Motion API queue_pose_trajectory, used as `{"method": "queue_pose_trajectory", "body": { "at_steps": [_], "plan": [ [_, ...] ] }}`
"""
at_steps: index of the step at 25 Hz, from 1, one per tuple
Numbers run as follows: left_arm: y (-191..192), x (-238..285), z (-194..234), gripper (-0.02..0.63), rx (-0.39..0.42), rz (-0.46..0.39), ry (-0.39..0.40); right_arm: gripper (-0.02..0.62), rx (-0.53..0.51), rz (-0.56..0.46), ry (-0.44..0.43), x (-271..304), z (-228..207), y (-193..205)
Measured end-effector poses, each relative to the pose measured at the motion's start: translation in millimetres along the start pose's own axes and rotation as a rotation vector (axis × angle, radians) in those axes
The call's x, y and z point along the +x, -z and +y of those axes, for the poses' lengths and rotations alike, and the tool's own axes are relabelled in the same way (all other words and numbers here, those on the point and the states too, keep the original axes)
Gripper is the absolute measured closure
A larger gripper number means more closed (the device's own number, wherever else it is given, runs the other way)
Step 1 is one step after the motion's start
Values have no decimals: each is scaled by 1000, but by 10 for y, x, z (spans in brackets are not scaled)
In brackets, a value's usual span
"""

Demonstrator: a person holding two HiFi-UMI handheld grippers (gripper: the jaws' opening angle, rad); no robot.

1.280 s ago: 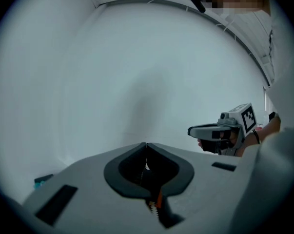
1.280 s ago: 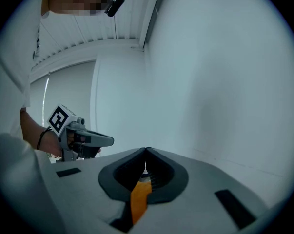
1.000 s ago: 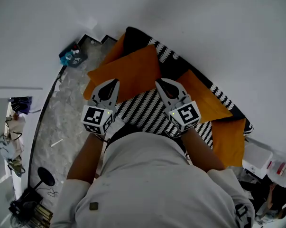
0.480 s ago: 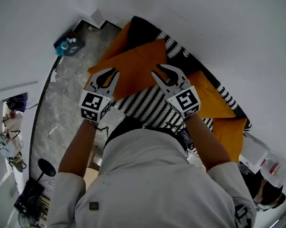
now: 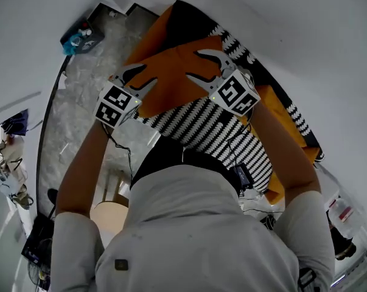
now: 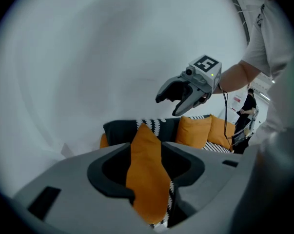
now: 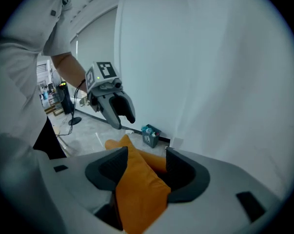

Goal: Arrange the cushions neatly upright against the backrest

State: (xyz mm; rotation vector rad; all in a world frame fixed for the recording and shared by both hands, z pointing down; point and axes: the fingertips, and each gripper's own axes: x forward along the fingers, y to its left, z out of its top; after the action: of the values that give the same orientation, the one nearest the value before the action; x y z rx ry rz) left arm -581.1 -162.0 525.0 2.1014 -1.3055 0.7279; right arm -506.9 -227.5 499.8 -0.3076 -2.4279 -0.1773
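An orange cushion (image 5: 174, 81) lies on the black-and-white sofa (image 5: 201, 126), its far edge toward the dark backrest (image 5: 192, 17). My left gripper (image 5: 140, 78) is at the cushion's left edge and my right gripper (image 5: 195, 66) at its right edge. Both sets of jaws are opening. In the left gripper view the cushion (image 6: 146, 179) stands edge-on between the spread jaws of the left gripper (image 6: 147, 155), with the right gripper (image 6: 168, 106) beyond. The right gripper view shows the cushion (image 7: 137, 194) between the jaws of the right gripper (image 7: 142, 167), loosely.
Two more orange cushions (image 6: 193, 130) (image 6: 220, 128) stand against the backrest to the right. A blue bin (image 5: 80, 36) sits on the marbled floor by the wall, left of the sofa. Stands and clutter fill the room's left side (image 5: 13, 181).
Both grippers have moved farther over the sofa toward the backrest, carrying the cushion along. Their jaws, narrow before, now stand spread.
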Motion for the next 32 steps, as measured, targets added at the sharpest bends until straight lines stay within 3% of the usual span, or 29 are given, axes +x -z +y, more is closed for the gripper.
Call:
{"method": "queue_pose_trajectory", "body": {
  "at_steps": [8, 14, 23, 26, 29, 32],
  "plan": [
    [608, 593, 384, 345, 45, 191, 71, 311, -125, 240, -192, 870, -209, 781],
    [1133, 981, 599, 318, 75, 327, 131, 298, -285, 530, -406, 1289, -194, 1484],
    [1876, 1410, 938, 314, 102, 535, 194, 288, -302, 756, -480, 1735, -505, 2230],
    [1989, 1500, 981, 314, 73, 555, 218, 288, -274, 813, -500, 1789, -512, 2428],
    [2114, 1596, 978, 314, -16, 546, 251, 291, -242, 852, -515, 1842, -399, 2644],
    [2181, 1643, 944, 379, -25, 546, 282, 333, -239, 865, -510, 1897, -317, 2729]
  ]
}}
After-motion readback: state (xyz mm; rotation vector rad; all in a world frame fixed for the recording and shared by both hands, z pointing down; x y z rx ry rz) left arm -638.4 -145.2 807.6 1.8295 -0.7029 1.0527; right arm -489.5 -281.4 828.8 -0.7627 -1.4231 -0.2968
